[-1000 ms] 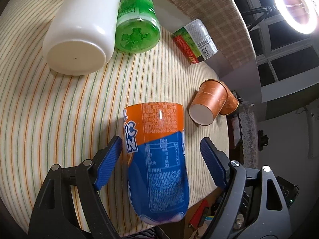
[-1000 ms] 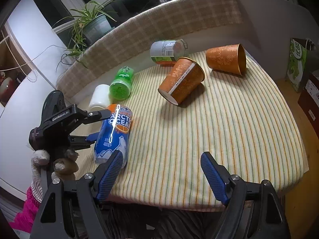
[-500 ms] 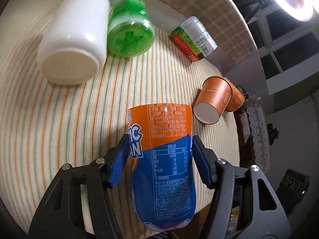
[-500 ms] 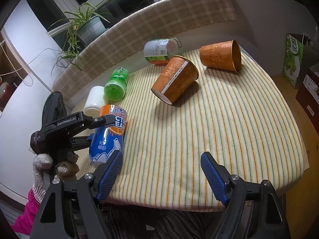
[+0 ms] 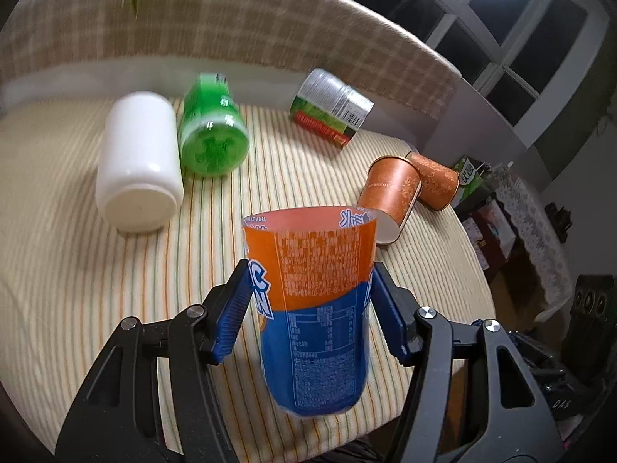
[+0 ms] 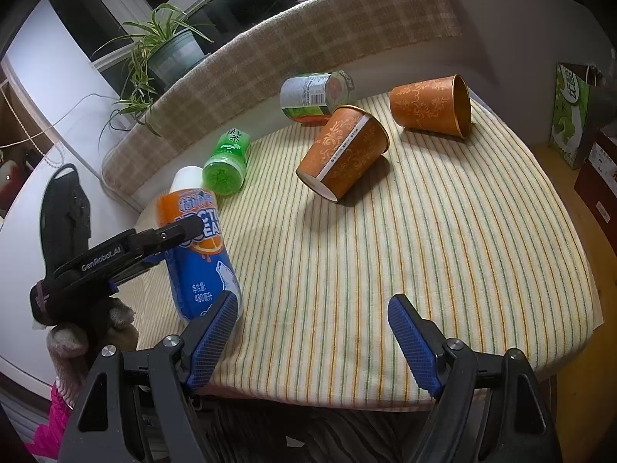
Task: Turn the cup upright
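My left gripper point(image 5: 308, 308) is shut on the orange-and-blue cup point(image 5: 314, 308), its blue pads pressing both sides. The cup is tilted nearly upright near the front left edge of the striped table. In the right wrist view the same cup point(image 6: 198, 258) leans a little, held by the left gripper point(image 6: 169, 235). My right gripper point(image 6: 312, 335) is open and empty above the table's front edge, to the right of the cup.
On their sides lie a white bottle point(image 5: 139, 166), a green bottle point(image 5: 210, 131), a labelled can point(image 5: 331, 106) and two orange paper cups point(image 6: 343, 152) point(image 6: 432, 106). A checked bench back point(image 6: 308, 38) and a potted plant point(image 6: 169, 54) stand behind.
My left gripper closed on the orange-and-blue cup and swung it from lying on its side to nearly upright. The right gripper stayed open and barely moved.
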A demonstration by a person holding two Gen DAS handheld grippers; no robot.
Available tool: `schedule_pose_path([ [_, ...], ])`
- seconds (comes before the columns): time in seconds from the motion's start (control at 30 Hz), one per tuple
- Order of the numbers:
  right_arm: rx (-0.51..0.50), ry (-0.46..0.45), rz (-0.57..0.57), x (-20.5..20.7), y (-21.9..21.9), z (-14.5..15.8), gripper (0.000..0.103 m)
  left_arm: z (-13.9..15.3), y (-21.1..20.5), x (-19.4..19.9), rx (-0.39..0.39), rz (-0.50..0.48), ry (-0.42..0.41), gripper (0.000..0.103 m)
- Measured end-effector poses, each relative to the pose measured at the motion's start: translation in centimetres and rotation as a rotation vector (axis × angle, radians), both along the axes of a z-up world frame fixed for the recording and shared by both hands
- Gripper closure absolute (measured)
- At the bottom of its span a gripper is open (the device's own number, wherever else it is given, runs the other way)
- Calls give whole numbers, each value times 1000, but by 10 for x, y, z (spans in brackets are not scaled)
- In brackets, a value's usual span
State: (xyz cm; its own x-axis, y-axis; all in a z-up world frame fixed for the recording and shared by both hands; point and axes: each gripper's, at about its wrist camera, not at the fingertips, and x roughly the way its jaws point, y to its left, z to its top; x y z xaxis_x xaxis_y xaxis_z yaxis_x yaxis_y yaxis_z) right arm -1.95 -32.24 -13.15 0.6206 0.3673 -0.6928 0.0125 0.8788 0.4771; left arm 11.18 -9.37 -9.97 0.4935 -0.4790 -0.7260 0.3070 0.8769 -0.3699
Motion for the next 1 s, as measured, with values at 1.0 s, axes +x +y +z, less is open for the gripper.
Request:
schedule_pose_path([
  [1.0, 3, 5, -9, 0, 1, -2, 20, 13, -31, -25, 148, -52, -166, 41],
])
